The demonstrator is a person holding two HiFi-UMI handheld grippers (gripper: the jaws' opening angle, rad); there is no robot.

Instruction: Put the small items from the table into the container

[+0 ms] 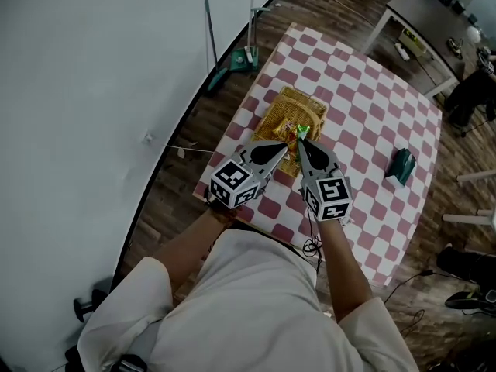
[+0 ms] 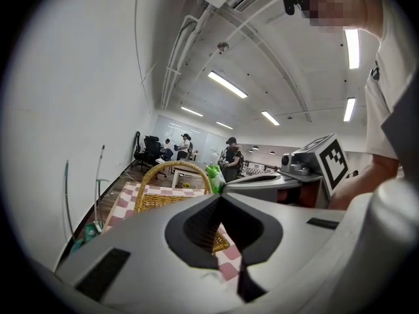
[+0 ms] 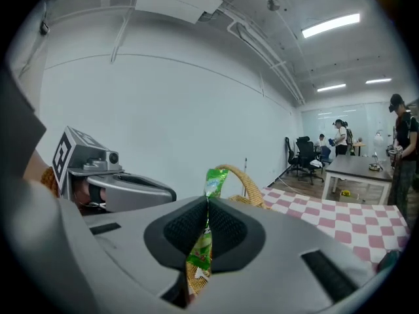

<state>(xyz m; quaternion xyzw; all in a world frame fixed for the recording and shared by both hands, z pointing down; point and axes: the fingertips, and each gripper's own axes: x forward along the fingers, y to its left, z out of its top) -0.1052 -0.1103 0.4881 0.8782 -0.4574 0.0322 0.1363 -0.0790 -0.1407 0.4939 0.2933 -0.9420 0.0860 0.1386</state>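
Observation:
A woven wicker basket [image 1: 295,107] with a hoop handle stands on the pink-and-white checked table [image 1: 364,107]. My right gripper [image 1: 299,140] is shut on a small green snack packet [image 1: 297,131], held at the basket's near edge. In the right gripper view the packet [image 3: 213,181] sticks up between the pressed pads, with the basket handle [image 3: 253,185] just behind. My left gripper [image 1: 286,146] hovers beside it on the left, jaws shut with nothing between them. The left gripper view shows the basket [image 2: 171,197] ahead and the packet [image 2: 214,176] to the right.
A dark green item [image 1: 402,166] lies on the table's right side. A mop and dustpan [image 1: 246,56] lean by the white wall at the left. A grey desk [image 1: 422,18] stands beyond the table, with people and office chairs far off.

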